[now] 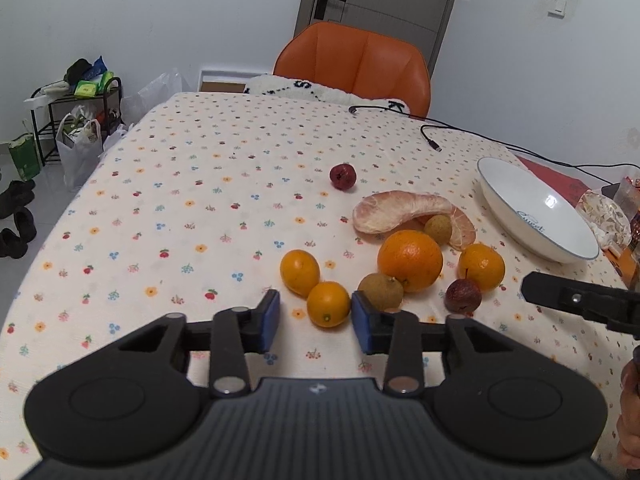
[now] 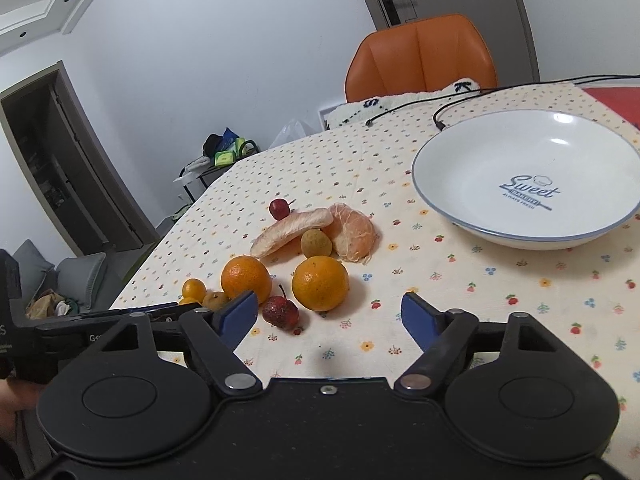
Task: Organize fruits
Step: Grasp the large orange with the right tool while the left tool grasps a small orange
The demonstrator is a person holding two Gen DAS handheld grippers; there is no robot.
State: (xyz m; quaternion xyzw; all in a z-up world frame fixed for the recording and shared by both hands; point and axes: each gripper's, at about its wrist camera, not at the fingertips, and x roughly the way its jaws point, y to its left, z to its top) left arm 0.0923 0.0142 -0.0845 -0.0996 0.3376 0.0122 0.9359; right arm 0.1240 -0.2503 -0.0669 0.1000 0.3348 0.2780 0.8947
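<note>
Loose fruit lies on the flowered tablecloth (image 1: 180, 200). My left gripper (image 1: 316, 316) is open, and a small orange (image 1: 328, 304) sits between its blue pads, close to the right one. Around it are another small orange (image 1: 300, 266), a brown-green fruit (image 1: 380, 290), a large orange (image 1: 410, 260) and a dark red fruit (image 1: 463, 295). My right gripper (image 2: 328, 316) is open and holds nothing. Just ahead of it are a medium orange (image 2: 320, 283) and the dark red fruit (image 2: 281, 312). The white bowl (image 2: 480, 168) stands empty to the front right.
A pomelo segment (image 2: 292, 230), peeled orange pieces (image 2: 354, 236) and a second red fruit (image 2: 279, 209) lie behind the pile. A black cable (image 1: 430, 138) runs across the far table. An orange chair (image 1: 356, 64) stands behind. Packets (image 1: 600, 212) sit right of the bowl.
</note>
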